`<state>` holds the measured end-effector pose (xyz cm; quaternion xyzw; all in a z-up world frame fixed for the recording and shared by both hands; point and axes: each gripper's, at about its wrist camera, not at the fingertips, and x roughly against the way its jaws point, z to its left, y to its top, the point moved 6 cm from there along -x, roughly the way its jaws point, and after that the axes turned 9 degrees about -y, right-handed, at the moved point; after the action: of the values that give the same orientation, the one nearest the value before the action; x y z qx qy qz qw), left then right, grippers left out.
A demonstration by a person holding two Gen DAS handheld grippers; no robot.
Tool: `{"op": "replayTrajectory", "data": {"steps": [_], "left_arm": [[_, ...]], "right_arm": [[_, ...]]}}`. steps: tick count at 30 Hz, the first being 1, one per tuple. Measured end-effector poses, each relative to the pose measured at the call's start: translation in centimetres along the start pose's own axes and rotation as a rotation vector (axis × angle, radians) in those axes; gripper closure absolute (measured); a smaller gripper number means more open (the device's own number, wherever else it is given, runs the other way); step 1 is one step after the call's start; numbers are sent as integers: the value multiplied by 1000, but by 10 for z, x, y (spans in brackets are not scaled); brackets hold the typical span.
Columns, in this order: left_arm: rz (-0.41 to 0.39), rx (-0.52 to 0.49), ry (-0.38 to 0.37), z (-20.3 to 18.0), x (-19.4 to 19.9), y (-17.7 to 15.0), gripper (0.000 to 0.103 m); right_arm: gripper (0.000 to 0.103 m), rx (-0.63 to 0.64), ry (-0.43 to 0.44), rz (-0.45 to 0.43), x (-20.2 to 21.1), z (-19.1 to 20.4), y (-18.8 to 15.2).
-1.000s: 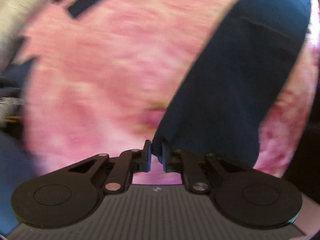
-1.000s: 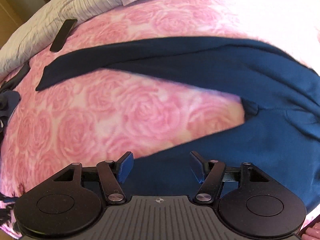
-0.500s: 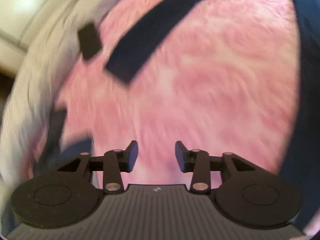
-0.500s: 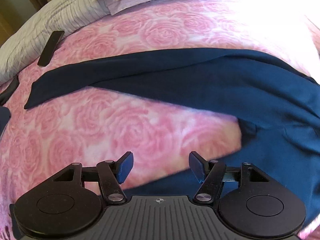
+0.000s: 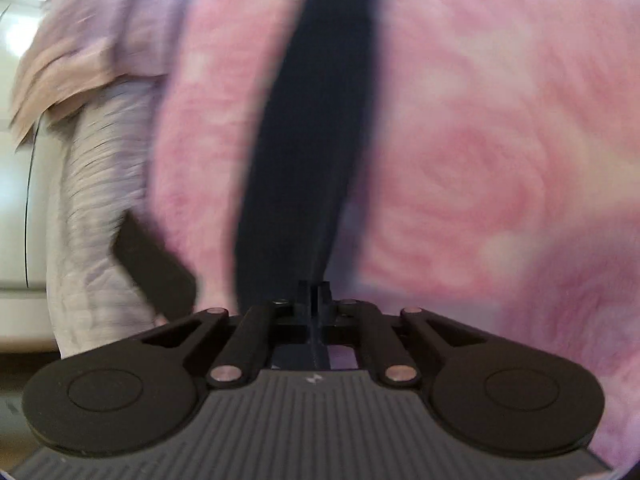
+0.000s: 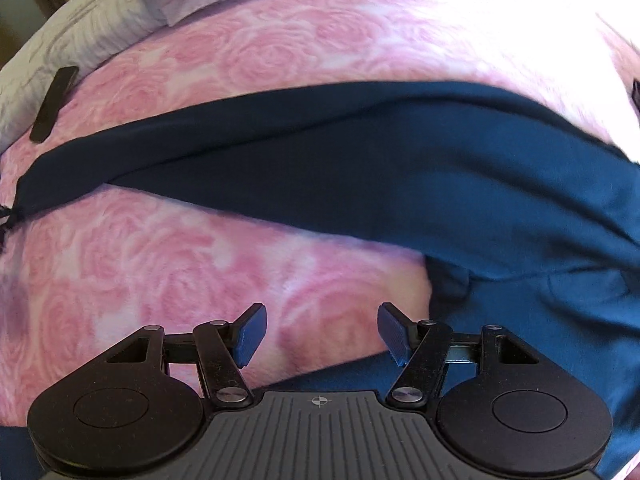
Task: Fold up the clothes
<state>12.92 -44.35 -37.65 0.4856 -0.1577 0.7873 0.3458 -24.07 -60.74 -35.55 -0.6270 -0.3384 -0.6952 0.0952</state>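
A navy long-sleeved garment [image 6: 400, 184] lies spread on a pink rose-patterned bedcover [image 6: 168, 272], one sleeve [image 5: 316, 128] stretched out toward the left of the right wrist view. Half a second earlier the left gripper [image 5: 314, 294] hung over bare bedcover with jaws apart; they have just been closing and now stand together, pinched on the cuff end of that sleeve. This suggests the sleeve fold is about to begin. The right gripper [image 6: 319, 332] hovers above the bedcover near the garment's body, jaws apart and empty, as before. Motion blur softens the left wrist view, so how much cloth is caught cannot be made out. A dark flat object [image 6: 54, 102] near the bed's grey quilted edge [image 5: 100, 184] stays unidentifiable.
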Motion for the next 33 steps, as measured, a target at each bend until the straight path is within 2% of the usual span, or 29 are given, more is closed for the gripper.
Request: {"op": "replayTrajectory", "data": {"steps": [3, 5, 6, 7, 8, 9, 12, 16, 19, 20, 24, 26, 27, 28, 31, 32, 33], "left_arm": [[-45, 134, 79, 71, 22, 5, 99], [-52, 207, 181, 120, 22, 14, 95], [-46, 252, 222, 141, 19, 15, 89], [-40, 295, 260, 160, 16, 17, 71], [-33, 304, 266, 167, 14, 16, 65], [-27, 310, 271, 173, 12, 15, 64], [-31, 200, 245, 144, 6, 14, 65], [2, -102, 167, 66, -23, 6, 62], [28, -288, 183, 37, -54, -7, 61], [36, -309, 203, 37, -63, -10, 61], [58, -279, 258, 57, -95, -20, 65], [60, -292, 265, 63, -110, -18, 69], [58, -310, 277, 65, -116, -17, 79], [62, -319, 277, 67, -123, -17, 94], [55, -276, 269, 74, -119, -16, 95], [49, -254, 273, 76, -113, -16, 95], [43, -238, 279, 78, -106, -16, 96]], "right_arm": [[38, -12, 14, -8, 2, 0, 3], [38, -9, 25, -21, 4, 3, 7], [38, -5, 31, -26, 4, 6, 10], [38, -1, 37, -31, 5, 9, 12], [38, 5, 41, -39, 5, 12, 14], [38, 12, 44, -47, 6, 15, 16], [38, 59, 50, -77, 6, 24, 21], [38, 194, 31, -116, -3, 43, 22], [38, 345, -2, -150, -15, 60, 21], [38, 406, -14, -164, -19, 65, 20], [38, 593, -77, -212, -40, 80, 13], [38, 677, -114, -235, -51, 87, 9], [38, 715, -132, -247, -56, 91, 6], [38, 751, -148, -267, -59, 94, 5], [38, 820, -177, -318, -66, 99, 5], [41, 824, -173, -319, -66, 99, 7], [67, 828, -170, -319, -67, 100, 9]]}}
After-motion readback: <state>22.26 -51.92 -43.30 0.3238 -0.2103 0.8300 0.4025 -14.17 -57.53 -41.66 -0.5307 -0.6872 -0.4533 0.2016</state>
